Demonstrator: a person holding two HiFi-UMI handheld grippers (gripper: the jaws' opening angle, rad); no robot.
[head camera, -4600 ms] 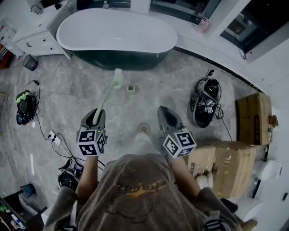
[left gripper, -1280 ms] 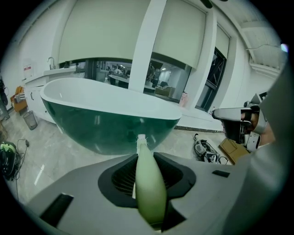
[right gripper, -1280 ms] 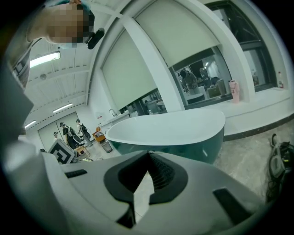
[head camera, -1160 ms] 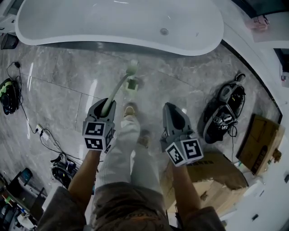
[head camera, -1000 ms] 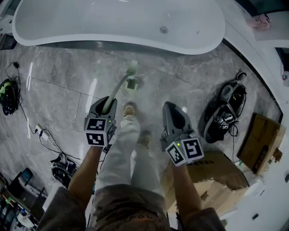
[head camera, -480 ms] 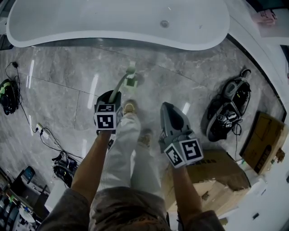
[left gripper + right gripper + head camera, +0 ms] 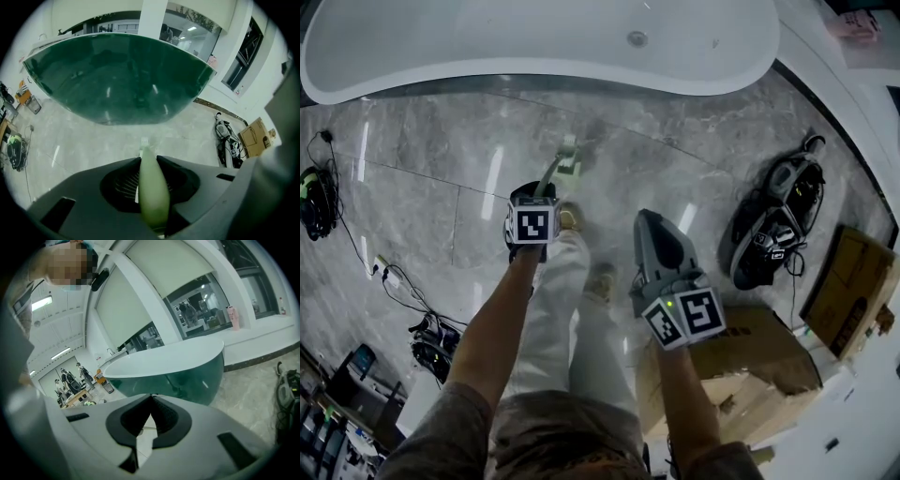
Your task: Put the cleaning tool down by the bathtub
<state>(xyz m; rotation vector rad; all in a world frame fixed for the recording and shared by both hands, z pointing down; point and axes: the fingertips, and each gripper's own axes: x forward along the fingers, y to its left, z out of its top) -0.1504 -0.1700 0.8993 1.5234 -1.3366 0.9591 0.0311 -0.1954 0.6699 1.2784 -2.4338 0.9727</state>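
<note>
The cleaning tool (image 7: 551,174) is a brush with a pale green curved handle and a small head (image 7: 569,156) hanging just over the grey floor in front of the bathtub (image 7: 487,73). My left gripper (image 7: 534,194) is shut on the handle's near end. In the left gripper view the handle (image 7: 153,187) runs out between the jaws of my left gripper (image 7: 149,161) toward the tub's dark green wall (image 7: 117,75). My right gripper (image 7: 650,218) hovers beside it, shut and empty. Its jaw tips meet in the right gripper view (image 7: 151,399), with the bathtub (image 7: 187,373) beyond.
The person's legs and shoes (image 7: 572,218) stand between the grippers. A dark machine with cables (image 7: 773,220) lies on the floor at the right. Cardboard boxes (image 7: 741,352) sit at the lower right. Cables and a power strip (image 7: 389,272) trail at the left.
My left gripper has moved forward toward the tub with the tool and tipped downward, so its marker cube now faces up. The right gripper has stayed about where it was.
</note>
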